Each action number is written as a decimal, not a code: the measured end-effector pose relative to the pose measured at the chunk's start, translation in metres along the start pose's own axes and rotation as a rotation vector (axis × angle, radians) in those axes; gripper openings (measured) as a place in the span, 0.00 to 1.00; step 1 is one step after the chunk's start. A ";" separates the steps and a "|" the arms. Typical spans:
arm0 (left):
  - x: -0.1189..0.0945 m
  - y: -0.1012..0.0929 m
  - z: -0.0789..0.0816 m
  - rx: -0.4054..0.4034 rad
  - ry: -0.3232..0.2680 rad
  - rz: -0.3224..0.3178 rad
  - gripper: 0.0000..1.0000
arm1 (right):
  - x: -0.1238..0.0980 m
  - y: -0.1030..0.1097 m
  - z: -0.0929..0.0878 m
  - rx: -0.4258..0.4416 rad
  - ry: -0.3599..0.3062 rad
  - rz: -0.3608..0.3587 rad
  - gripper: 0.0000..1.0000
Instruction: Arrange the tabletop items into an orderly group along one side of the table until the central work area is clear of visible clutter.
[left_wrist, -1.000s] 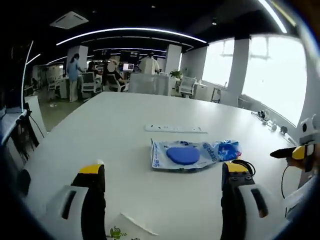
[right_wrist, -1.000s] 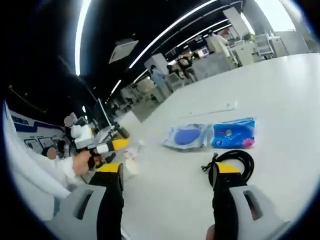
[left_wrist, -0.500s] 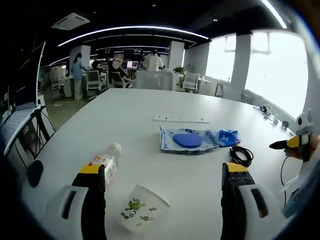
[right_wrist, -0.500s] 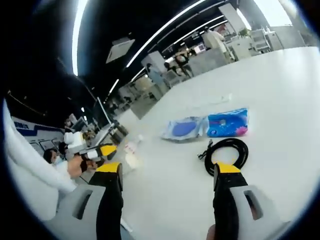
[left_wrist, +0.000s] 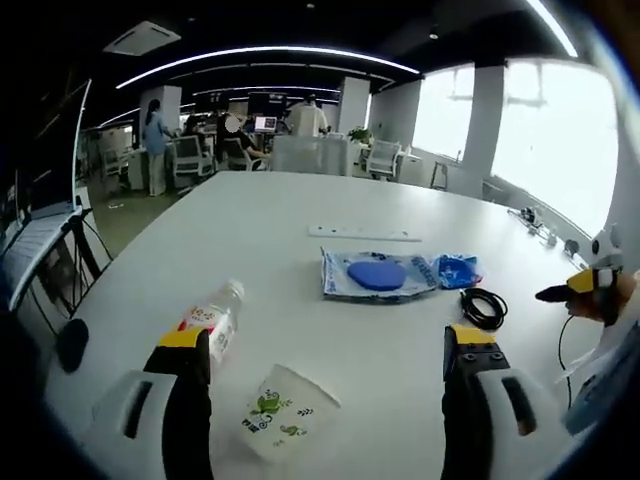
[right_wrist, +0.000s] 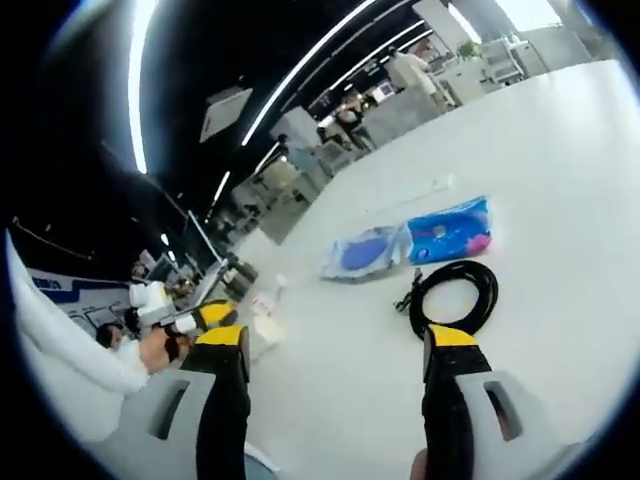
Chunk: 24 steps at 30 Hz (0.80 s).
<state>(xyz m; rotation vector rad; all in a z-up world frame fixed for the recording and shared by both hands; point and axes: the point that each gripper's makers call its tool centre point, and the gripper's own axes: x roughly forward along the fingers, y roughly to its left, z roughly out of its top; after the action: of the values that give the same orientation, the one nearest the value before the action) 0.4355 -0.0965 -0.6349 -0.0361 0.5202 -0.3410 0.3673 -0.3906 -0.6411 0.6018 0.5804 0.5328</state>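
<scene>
With both grippers' jaws spread and empty, the left gripper (left_wrist: 325, 365) hovers over the paper cup (left_wrist: 283, 413) lying beside the plastic bottle (left_wrist: 212, 322), so close squarely around the cup's wall, gently, while the right gripper (right_wrist: 335, 355) faces the coiled black cable (right_wrist: 452, 293).

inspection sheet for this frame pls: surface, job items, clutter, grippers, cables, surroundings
Surface: white table, broad and mostly bare.
Job's things: plastic bottle lying on its side; paper cup tipped over beside it; clear bag with a blue disc; blue packet touching the bag's end; white power strip beyond them.
Clutter: nothing seen beyond those items.
Grippers: left gripper open, holding nothing; right gripper open, holding nothing, above the cable.
Cables: coiled black cable near the packet.
Surroundings: open office, desks and chairs, people standing at the far end, bright windows.
</scene>
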 end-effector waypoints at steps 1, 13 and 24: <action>0.000 0.000 -0.001 0.002 0.006 -0.002 1.00 | -0.001 -0.001 0.000 0.015 -0.002 -0.001 0.69; -0.007 0.017 -0.031 0.105 0.193 -0.019 0.93 | -0.001 -0.005 -0.004 0.053 0.007 -0.012 0.68; -0.008 0.022 -0.064 0.332 0.405 -0.100 0.75 | -0.003 -0.011 -0.010 0.086 0.019 -0.027 0.68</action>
<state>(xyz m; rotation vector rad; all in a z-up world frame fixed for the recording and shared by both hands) 0.4047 -0.0701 -0.6891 0.3358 0.8576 -0.5334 0.3617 -0.3970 -0.6543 0.6701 0.6315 0.4905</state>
